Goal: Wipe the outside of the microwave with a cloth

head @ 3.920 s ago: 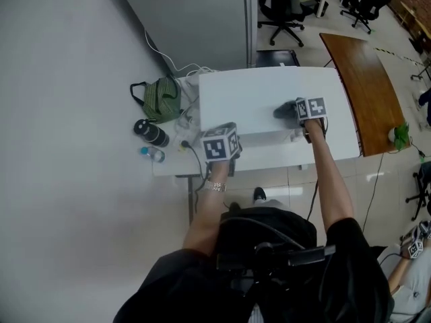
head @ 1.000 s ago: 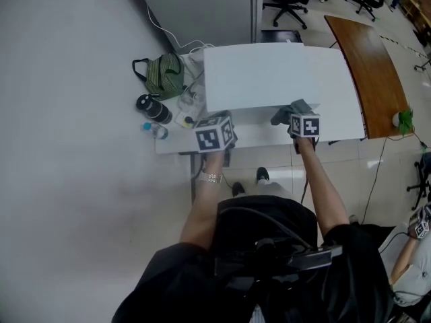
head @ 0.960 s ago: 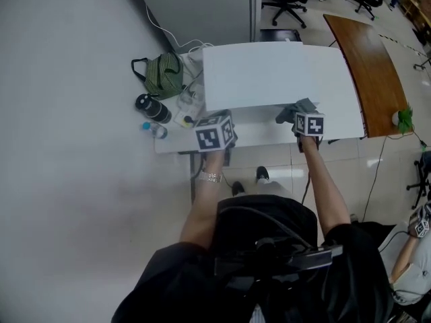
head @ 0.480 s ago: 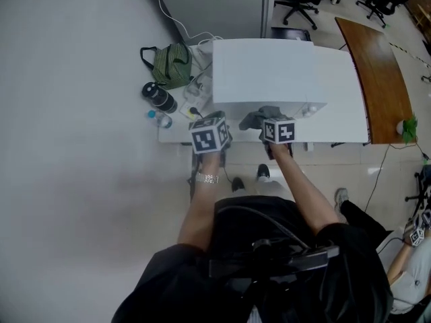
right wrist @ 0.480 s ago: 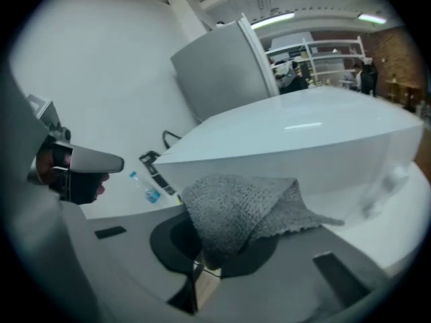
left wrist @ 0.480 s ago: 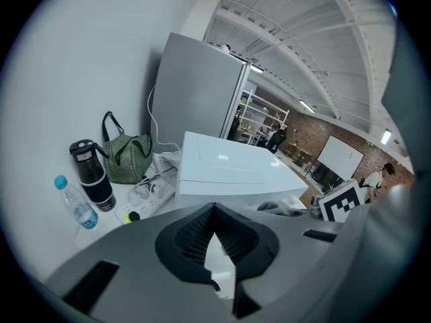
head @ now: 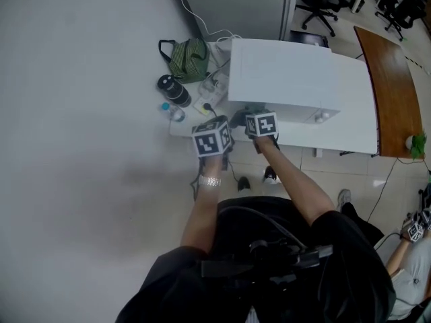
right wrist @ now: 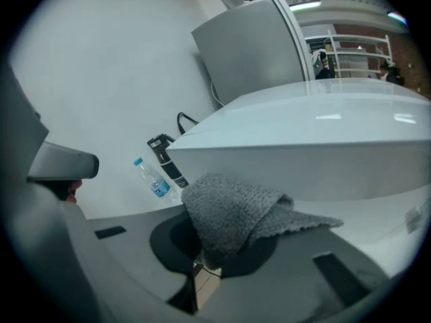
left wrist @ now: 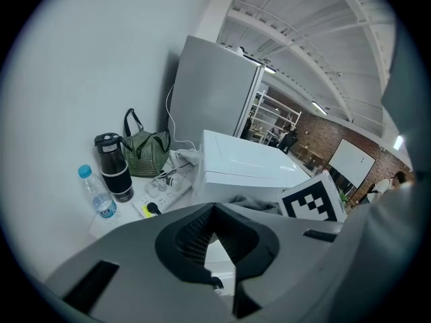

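Note:
The white microwave (head: 289, 69) stands on a white table (head: 350, 140). My right gripper (head: 250, 115) is shut on a grey knitted cloth (head: 238, 118) at the microwave's front left corner. In the right gripper view the cloth (right wrist: 236, 210) drapes over the jaws, just below the microwave's front face (right wrist: 316, 147). My left gripper (head: 217, 128) hovers at the table's front edge, just left of the right one. In the left gripper view its jaws (left wrist: 214, 212) are shut and hold nothing, pointing at the microwave (left wrist: 242, 163).
Left of the microwave sit a green striped bag (head: 188, 56), a black flask (head: 174, 89), a small water bottle (head: 172, 112) and a power strip (head: 209, 93) with cables. A grey cabinet (head: 236, 2) stands behind. A brown table (head: 390, 79) lies to the right.
My right gripper has carried the cloth from the microwave's top to its front, then leftward along the front to the left corner. The left gripper has stayed near the table's front edge.

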